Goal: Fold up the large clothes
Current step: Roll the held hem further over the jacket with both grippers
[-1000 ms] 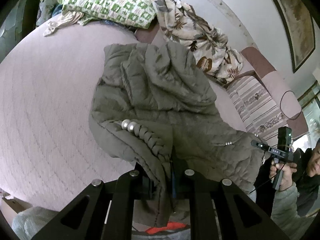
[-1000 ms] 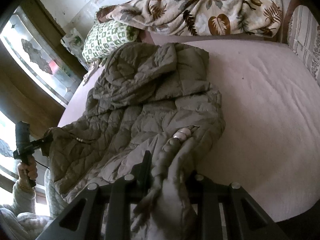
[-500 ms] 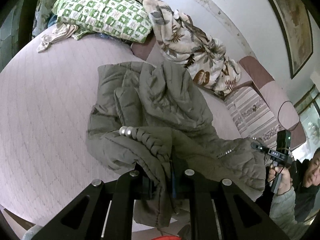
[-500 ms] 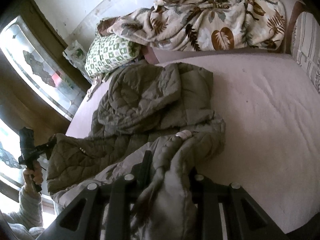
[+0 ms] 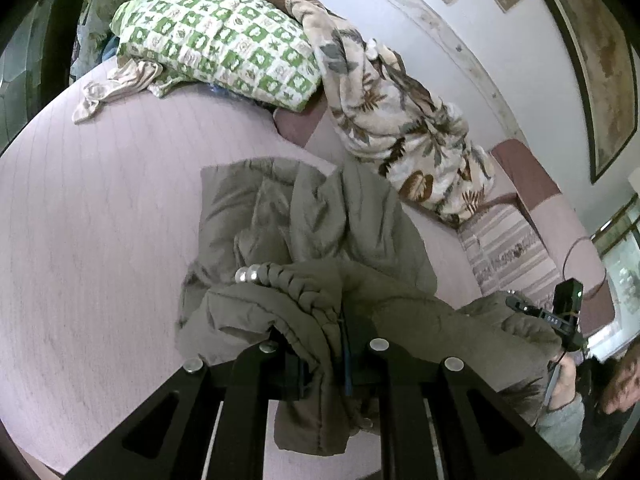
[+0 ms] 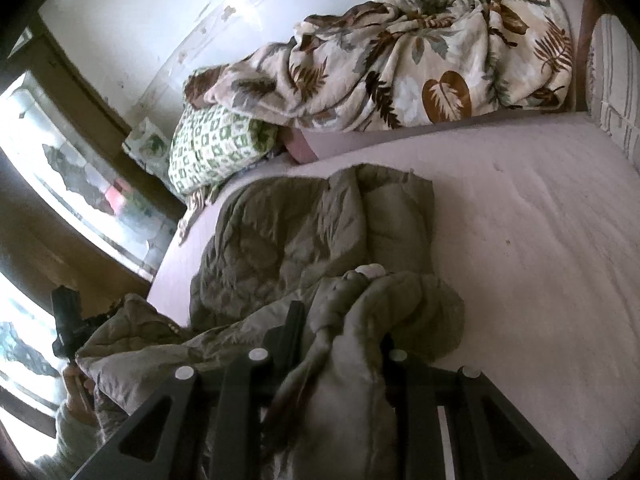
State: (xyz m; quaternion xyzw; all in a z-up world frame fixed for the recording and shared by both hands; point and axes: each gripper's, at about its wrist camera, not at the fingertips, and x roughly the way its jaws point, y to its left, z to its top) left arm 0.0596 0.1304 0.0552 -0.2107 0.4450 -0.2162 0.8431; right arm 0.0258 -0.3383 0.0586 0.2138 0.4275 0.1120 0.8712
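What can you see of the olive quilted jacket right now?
The olive quilted jacket is puffy and diamond-stitched, with pearl-like beads ending a braided cord. Its far part lies crumpled on the pink bed; its near edge is lifted and bunched. The left gripper and right gripper are each shut on a gathered fold. It stops short of the leaf-print blanket.

a pink bed (image 5: 88,216) is carrying an olive coat (image 5: 320,216), a green checked pillow (image 5: 224,36), a leaf-print blanket (image 5: 400,128) and a striped cushion (image 5: 508,248) along its far edge.
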